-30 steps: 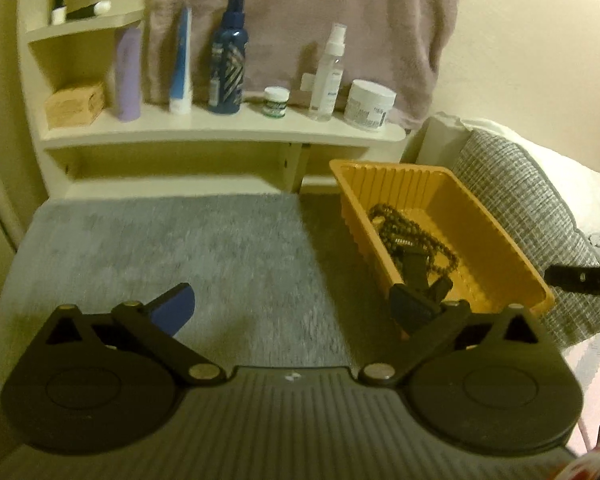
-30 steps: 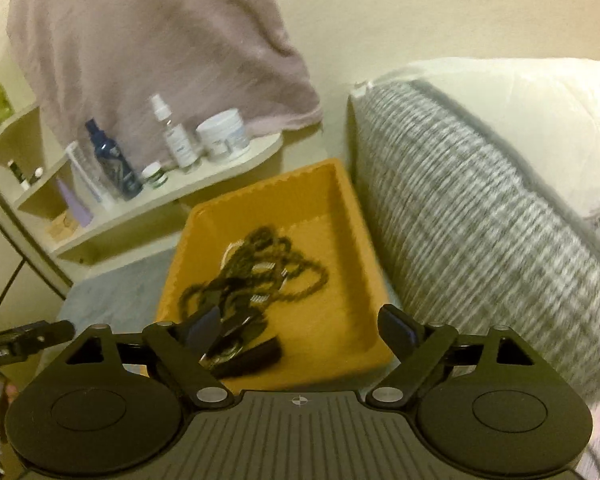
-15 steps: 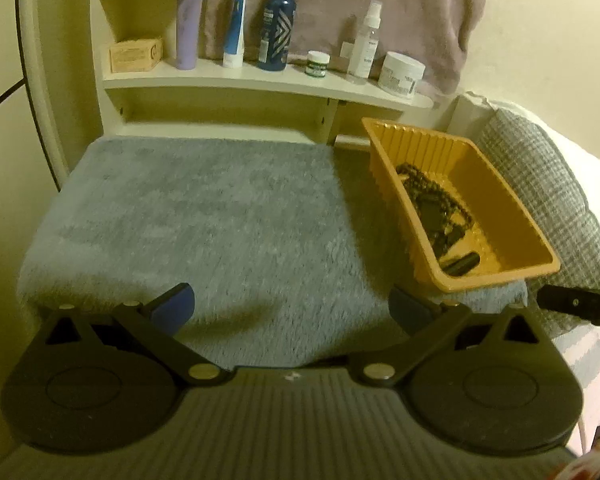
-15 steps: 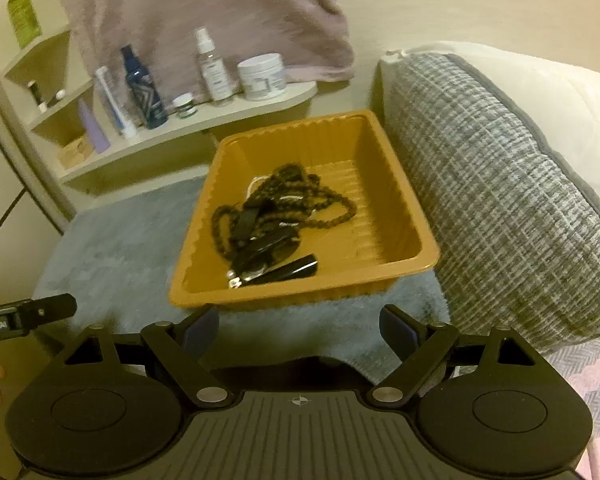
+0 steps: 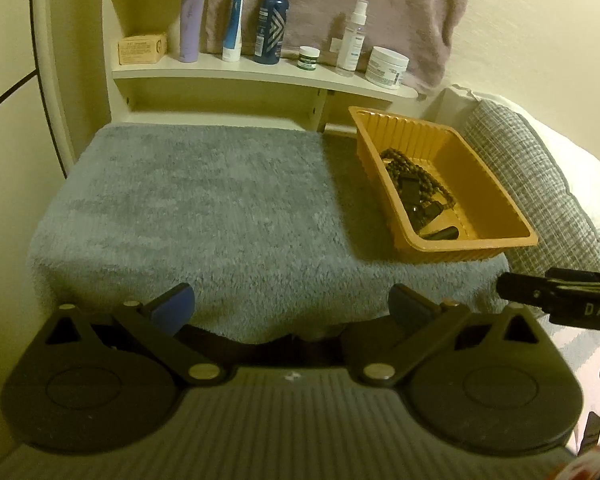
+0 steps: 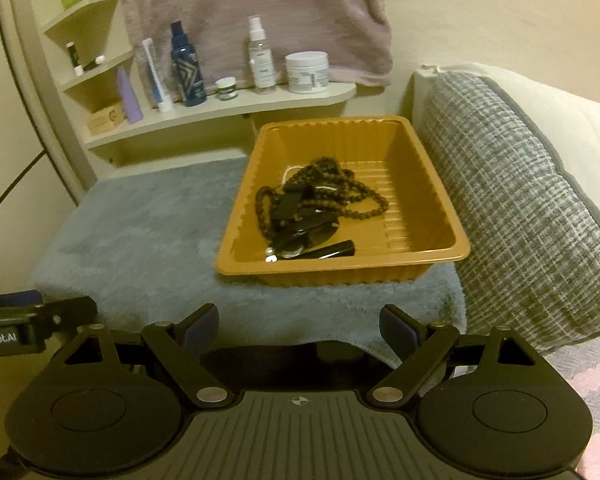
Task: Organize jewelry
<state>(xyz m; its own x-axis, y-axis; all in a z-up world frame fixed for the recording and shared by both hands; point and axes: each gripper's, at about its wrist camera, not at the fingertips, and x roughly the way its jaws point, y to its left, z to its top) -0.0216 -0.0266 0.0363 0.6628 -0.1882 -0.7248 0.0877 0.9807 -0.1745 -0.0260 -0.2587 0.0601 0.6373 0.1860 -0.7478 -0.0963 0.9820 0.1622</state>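
An orange plastic tray [image 6: 428,196] stands at the right side of a grey fluffy mat [image 6: 140,232]; it also shows in the left wrist view [image 5: 496,204]. In it lies a tangle of dark bead necklaces [image 6: 340,192] with black pieces [image 6: 300,224], also visible in the left wrist view [image 5: 416,184]. My right gripper [image 6: 300,320] is open and empty, held back before the mat's front edge, in line with the tray. My left gripper [image 5: 292,304] is open and empty at the front edge of the mat [image 5: 204,208], left of the tray.
A cream shelf [image 5: 260,70] behind the mat carries bottles, tubes, jars and a small box. A purple-grey towel [image 6: 260,12] hangs on the wall. A grey woven cushion [image 6: 520,208] presses against the tray's right side.
Both grippers have drawn back from the tray toward the mat's front edge. The right gripper, earlier over the necklaces in the tray, now stands clear of it. Both stay open.
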